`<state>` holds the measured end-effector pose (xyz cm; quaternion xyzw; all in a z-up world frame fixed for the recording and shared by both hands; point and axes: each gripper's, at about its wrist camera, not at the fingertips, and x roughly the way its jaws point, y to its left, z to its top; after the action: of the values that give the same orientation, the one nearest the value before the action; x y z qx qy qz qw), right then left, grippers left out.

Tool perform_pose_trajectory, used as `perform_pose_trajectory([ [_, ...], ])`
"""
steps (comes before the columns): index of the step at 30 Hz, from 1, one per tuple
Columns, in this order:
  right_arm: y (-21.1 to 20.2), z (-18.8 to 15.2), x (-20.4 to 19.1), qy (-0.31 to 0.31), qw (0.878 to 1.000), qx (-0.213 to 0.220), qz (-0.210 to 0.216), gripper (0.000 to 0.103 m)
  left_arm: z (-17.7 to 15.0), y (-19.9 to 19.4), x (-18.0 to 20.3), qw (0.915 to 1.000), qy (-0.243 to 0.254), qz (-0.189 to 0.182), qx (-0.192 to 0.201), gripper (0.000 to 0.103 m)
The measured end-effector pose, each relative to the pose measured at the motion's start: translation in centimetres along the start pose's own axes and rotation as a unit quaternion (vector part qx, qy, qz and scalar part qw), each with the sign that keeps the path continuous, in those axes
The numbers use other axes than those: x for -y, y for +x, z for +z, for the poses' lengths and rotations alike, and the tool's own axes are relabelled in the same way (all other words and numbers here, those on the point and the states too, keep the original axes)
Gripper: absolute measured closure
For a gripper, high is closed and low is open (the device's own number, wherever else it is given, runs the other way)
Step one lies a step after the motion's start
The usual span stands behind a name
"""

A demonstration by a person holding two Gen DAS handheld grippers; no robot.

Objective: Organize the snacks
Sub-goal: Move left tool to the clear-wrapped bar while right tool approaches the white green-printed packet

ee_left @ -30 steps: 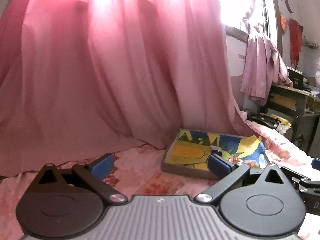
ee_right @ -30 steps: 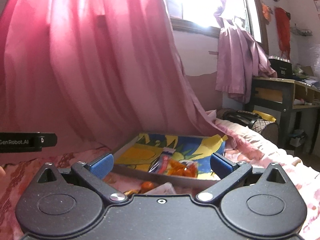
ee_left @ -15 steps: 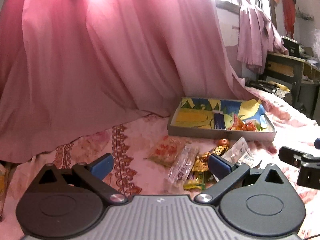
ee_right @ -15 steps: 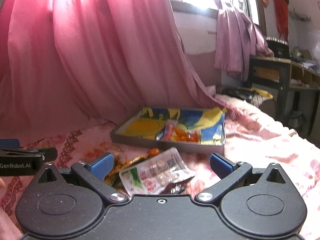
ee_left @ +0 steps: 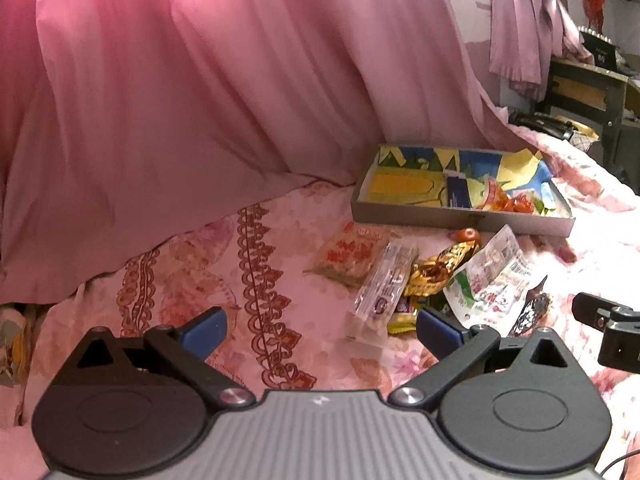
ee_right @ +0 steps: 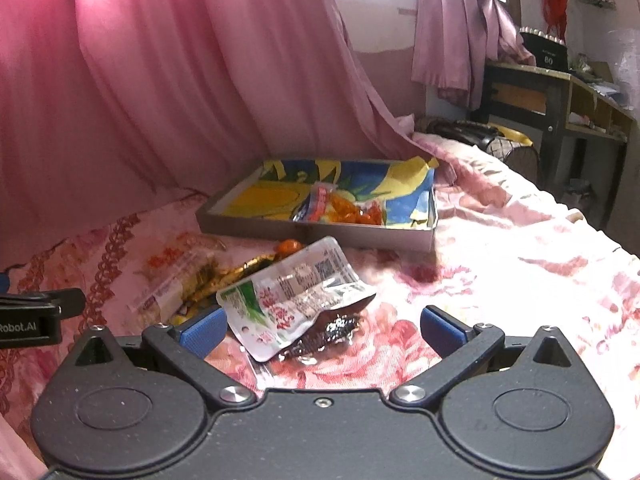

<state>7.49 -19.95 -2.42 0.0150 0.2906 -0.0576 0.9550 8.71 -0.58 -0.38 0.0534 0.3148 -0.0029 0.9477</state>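
Observation:
A shallow grey tray (ee_left: 460,222) (ee_right: 320,236) with a yellow and blue printed lining lies on the pink floral bedspread and holds a few orange wrapped sweets (ee_right: 356,212). In front of it is a loose heap of snack packets: a white and green pouch (ee_right: 292,296) (ee_left: 488,280), a clear long packet (ee_left: 384,284), a gold wrapper (ee_left: 444,264) and an orange-printed bag (ee_left: 352,256). My left gripper (ee_left: 320,332) is open, low over the bedspread left of the heap. My right gripper (ee_right: 322,326) is open with the white pouch just ahead of its fingers.
A pink curtain (ee_left: 200,100) hangs close behind the bed and tray. A dark desk (ee_right: 560,96) with shelves stands at the far right, a lilac garment (ee_right: 452,40) hanging beside it. The right gripper's side (ee_left: 608,328) shows at the left view's right edge.
Both grippers have tilted down and come lower toward the bed. The snack heap, hidden a second ago, now lies in full view before the tray. Both stay open.

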Motion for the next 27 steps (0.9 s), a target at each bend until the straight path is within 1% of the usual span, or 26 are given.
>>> perform_pose_trajectory([
  [6, 0.7, -0.3, -0.6, -0.021, 1.000, -0.020, 0.002, 0.001, 0.1, 1.1, -0.1, 0.9996, 0.000, -0.002, -0.029, 0.000],
  [11, 1.4, 0.0, -1.0, -0.037, 0.999, -0.033, 0.016, 0.001, 0.2, 2.4, -0.3, 0.9980, -0.003, -0.011, -0.062, 0.000],
  [19, 3.7, 0.5, -2.1, -0.077, 0.995, -0.060, 0.033, 0.001, 0.6, 6.0, -1.0, 0.9910, -0.021, -0.039, -0.126, 0.000],
  [21, 4.1, 0.5, -2.4, -0.089, 0.993, -0.063, 0.036, 0.001, 0.7, 6.7, -1.1, 0.9902, -0.023, -0.041, -0.132, 0.000],
  [27, 6.0, 1.1, -2.8, -0.116, 0.989, -0.076, 0.051, 0.001, 1.3, 7.9, -0.9, 0.9911, 0.000, -0.042, -0.127, 0.000],
])
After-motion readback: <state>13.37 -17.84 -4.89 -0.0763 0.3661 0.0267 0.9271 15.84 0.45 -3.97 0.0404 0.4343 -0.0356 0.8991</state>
